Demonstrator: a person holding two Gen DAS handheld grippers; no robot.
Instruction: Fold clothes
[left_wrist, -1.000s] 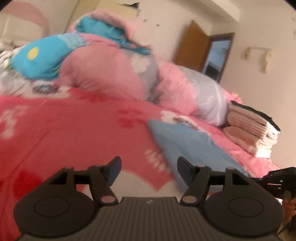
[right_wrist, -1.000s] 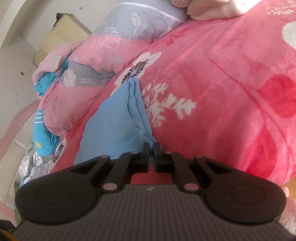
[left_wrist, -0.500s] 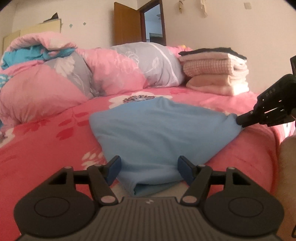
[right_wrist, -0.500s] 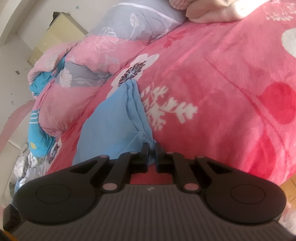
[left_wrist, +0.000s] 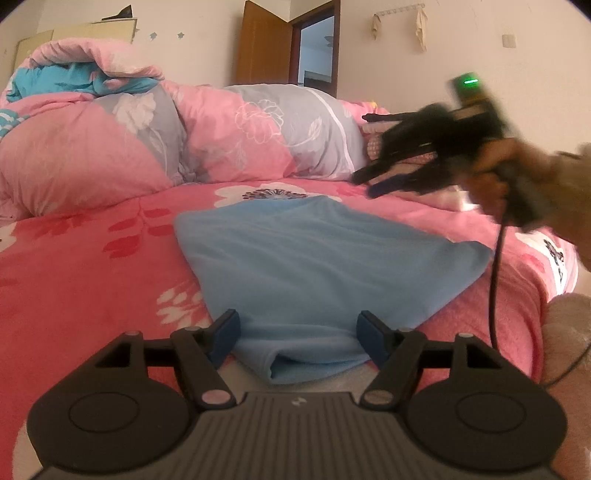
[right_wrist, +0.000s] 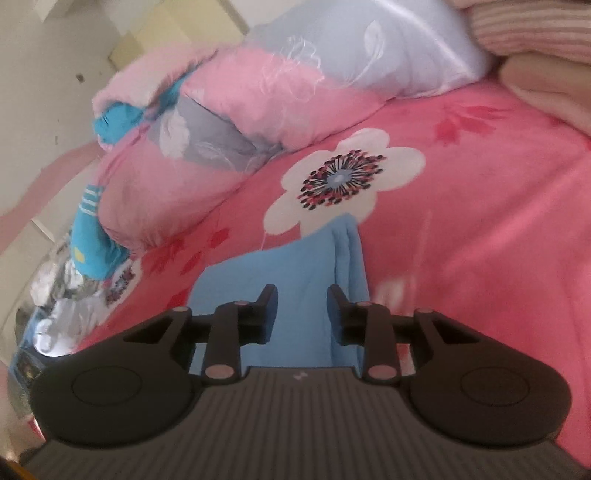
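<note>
Blue garment (left_wrist: 317, 266) lies folded near the bed's (left_wrist: 92, 280) front edge. Your left gripper (left_wrist: 299, 332) gapes, straddling its hem unpinched. Your right gripper (right_wrist: 302, 314), jaws just opening, hangs released above it.

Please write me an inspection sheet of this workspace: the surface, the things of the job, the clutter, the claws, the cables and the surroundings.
Surface: bed with a pink flowered blanket.
Job's things: blue garment, partly folded, flat on the blanket; stack of folded clothes at the far side.
Clutter: rolled pink and grey quilt along the back of the bed.
Claws: left claw open, low at the garment's near edge, pads not pressing. Right claw has just been opening; it is lifted above the garment, nothing between its fingers.
Cables: black cable hanging from the right claw's handle.
Surroundings: wooden door open; pale cabinet by the wall.
</note>
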